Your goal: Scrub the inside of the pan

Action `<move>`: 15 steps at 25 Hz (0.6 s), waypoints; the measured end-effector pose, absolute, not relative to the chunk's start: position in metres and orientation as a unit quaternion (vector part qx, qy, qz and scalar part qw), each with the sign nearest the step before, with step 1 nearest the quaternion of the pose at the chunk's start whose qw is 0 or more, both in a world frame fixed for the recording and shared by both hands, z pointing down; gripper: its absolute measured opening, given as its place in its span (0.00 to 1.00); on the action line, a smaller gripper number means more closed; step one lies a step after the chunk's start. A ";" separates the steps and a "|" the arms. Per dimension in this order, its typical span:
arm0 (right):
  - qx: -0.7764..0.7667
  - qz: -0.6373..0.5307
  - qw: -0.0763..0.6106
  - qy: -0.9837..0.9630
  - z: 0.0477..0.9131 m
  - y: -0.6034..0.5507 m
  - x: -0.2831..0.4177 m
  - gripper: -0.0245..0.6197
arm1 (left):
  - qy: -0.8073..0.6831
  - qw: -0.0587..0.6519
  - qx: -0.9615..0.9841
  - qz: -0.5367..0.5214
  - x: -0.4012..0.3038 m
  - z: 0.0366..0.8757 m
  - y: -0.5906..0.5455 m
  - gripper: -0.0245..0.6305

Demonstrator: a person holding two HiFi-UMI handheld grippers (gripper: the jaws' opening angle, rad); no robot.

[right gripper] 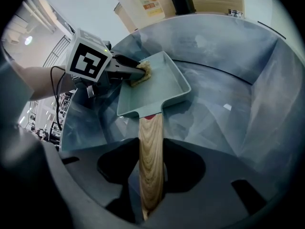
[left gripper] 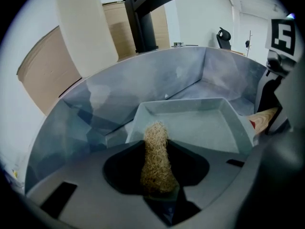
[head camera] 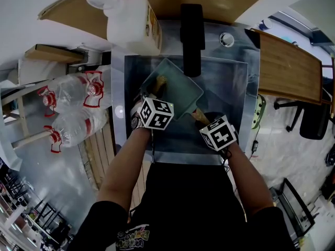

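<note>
- Inside the sink (head camera: 238,103) sits the pan (head camera: 178,90), its far corner behind the faucet (head camera: 192,35).
- Left gripper (right gripper: 133,72) jaws clamp a scrubber (left gripper: 156,151) at the pan's edge.
- Right gripper (right gripper: 151,185) jaws grip the pan's handle (right gripper: 150,144), whose end is hidden.

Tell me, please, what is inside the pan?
Only the fibrous scrubber, clamped in the left tool, at one corner of the pan; its remaining floor is bare. The patch beneath it is covered.
</note>
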State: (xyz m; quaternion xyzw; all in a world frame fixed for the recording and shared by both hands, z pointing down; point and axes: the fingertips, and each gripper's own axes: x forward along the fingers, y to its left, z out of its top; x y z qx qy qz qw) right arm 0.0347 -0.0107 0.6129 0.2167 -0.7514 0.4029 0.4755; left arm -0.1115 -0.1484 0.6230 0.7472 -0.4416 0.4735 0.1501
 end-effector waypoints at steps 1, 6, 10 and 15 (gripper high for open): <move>0.217 0.404 0.475 -0.751 0.613 -0.011 0.035 0.29 | -0.444 0.147 0.745 0.475 -0.114 0.623 -0.151 0.26; 0.217 0.406 0.473 -0.751 0.613 -0.011 0.034 0.29 | -0.444 0.141 0.743 0.480 -0.118 0.623 -0.155 0.26; 0.217 0.406 0.475 -0.750 0.613 -0.010 0.034 0.29 | -0.445 0.141 0.742 0.482 -0.119 0.623 -0.155 0.26; 0.216 0.402 0.478 -0.751 0.613 -0.011 0.034 0.29 | -0.445 0.139 0.740 0.485 -0.118 0.622 -0.155 0.26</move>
